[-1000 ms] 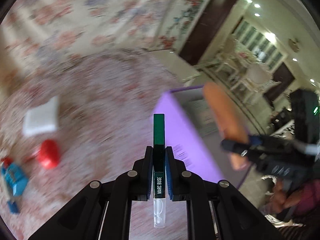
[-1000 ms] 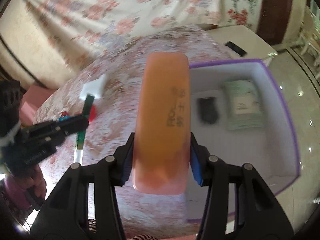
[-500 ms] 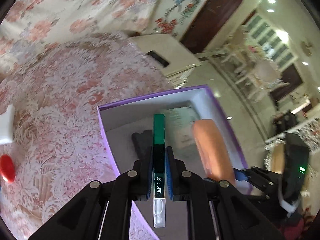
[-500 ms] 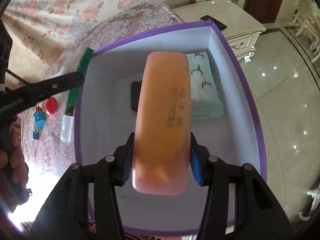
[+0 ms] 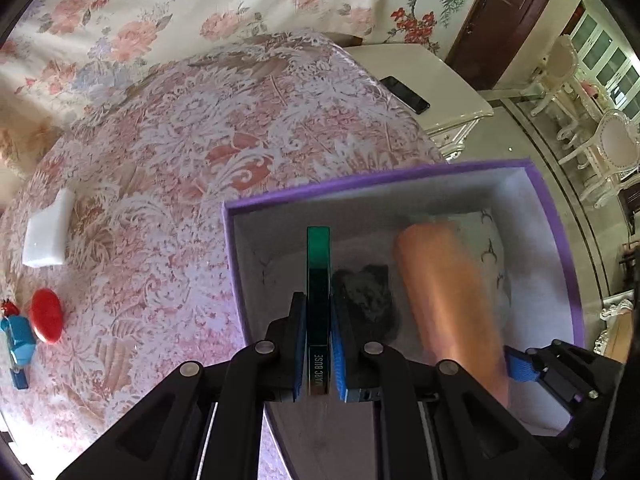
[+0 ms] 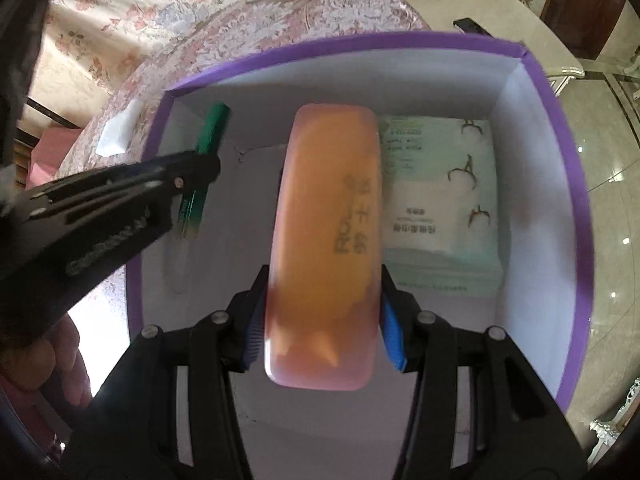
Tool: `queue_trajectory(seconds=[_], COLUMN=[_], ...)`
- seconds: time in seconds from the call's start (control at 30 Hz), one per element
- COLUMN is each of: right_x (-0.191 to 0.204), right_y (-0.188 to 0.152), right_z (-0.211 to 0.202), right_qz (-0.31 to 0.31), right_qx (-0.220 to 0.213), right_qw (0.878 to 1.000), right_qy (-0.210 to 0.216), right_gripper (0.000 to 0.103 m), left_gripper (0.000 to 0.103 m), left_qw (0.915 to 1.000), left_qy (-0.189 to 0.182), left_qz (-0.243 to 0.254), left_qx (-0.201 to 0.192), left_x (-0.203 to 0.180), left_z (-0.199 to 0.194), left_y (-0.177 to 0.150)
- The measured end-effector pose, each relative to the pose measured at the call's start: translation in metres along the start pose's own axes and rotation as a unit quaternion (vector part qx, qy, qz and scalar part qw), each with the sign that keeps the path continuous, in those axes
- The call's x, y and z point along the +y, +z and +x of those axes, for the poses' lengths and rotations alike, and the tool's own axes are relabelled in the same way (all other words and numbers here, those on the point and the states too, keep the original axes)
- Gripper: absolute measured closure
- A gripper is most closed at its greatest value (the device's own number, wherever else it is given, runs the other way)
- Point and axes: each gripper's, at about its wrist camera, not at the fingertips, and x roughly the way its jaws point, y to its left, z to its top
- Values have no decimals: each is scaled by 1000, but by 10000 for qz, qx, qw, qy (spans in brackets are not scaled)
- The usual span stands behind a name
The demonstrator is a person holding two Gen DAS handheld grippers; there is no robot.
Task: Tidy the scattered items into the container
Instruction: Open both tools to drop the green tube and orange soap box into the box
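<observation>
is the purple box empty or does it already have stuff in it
Not empty: the purple box already holds a tissue pack and a black item on its floor.

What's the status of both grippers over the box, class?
Left gripper shut on green tube; right gripper shut on orange case. Both inside purple box. Black item, tissue pack underneath.

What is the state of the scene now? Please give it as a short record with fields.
container: purple box, open, white inside
left gripper: shut on green tube, held over the box's left part
right gripper: shut on orange case, held over the box's middle
already in box: pale green tissue pack, black item
still on tablecloth: white block, red item, blue toy
beside the table: phone on a white cabinet
</observation>
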Motion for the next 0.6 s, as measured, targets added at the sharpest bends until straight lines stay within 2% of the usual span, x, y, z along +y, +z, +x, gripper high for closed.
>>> queue_trajectory(seconds=[0.13,0.2,0.3,0.37,0.43,0.6], right_x=[-3,-5,-11,-15,-18,-25], right_y=[6,8,12,13,12,4], right_z=[9,12,14,14,12,5], right_qz=[22,59,135,200,276,428], right_qx=[32,32,46,73,55,-19], right_qw=[10000,10000,9999,9998,9996,9990], right_qy=[1,2,-6,43,50,152], right_gripper=[51,51,50,47,47,46], left_gripper=[89,84,60,31,20,17], left_qw=[9998,9995,9995,9990,9987,9983], left_qy=[139,201,82,48,-57,-345], left_qz=[143,208,308,445,510,368], left_qx=[84,79,67,-8,-52,-287], left_x=[-7,-9,-15,-23,-27,-19], left_z=[8,8,7,3,-1,-19], left_y=[3,3,1,-1,-3,-8])
